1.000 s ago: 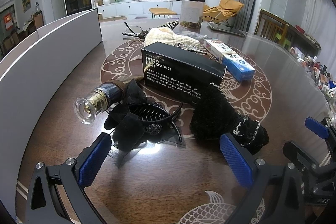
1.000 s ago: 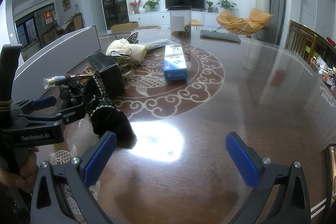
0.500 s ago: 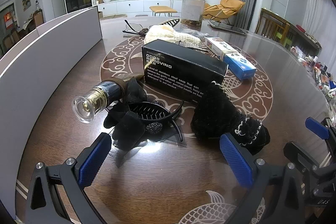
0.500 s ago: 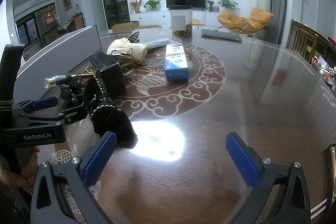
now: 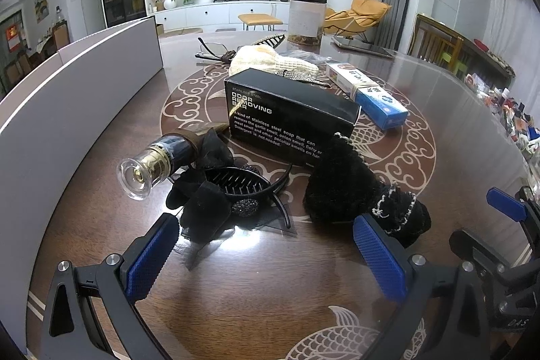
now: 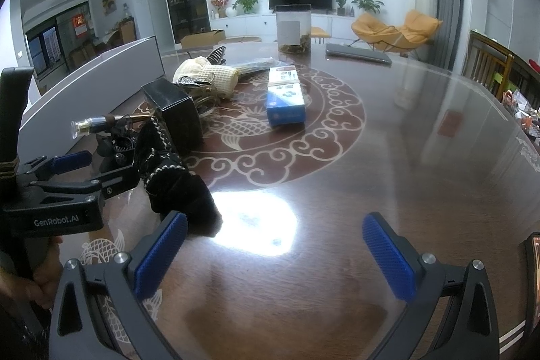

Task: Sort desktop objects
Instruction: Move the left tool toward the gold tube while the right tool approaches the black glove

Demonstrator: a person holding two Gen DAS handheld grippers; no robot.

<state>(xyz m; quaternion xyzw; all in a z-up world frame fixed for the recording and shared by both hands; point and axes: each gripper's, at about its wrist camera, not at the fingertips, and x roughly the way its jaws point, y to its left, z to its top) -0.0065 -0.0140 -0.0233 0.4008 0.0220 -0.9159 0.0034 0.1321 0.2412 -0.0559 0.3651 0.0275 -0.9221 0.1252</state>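
Bright room, tabletop [image 6: 405, 157] glare, fisheye-warped dark edges

A black box [image 5: 290, 117] at centre frame on the desk reads "STAINLESS STEEL" and "ODOR REMOVING BAR", with smaller print below beginning "A kind of stainless steel soap that can remove the garlic smell, onion smell". At lower left of the right wrist view, the left hand-held gripper [image 6: 98, 171] carries the brand "GenRobot.AI". Print on the blue-and-white carton [image 5: 368, 93] is too small to read.
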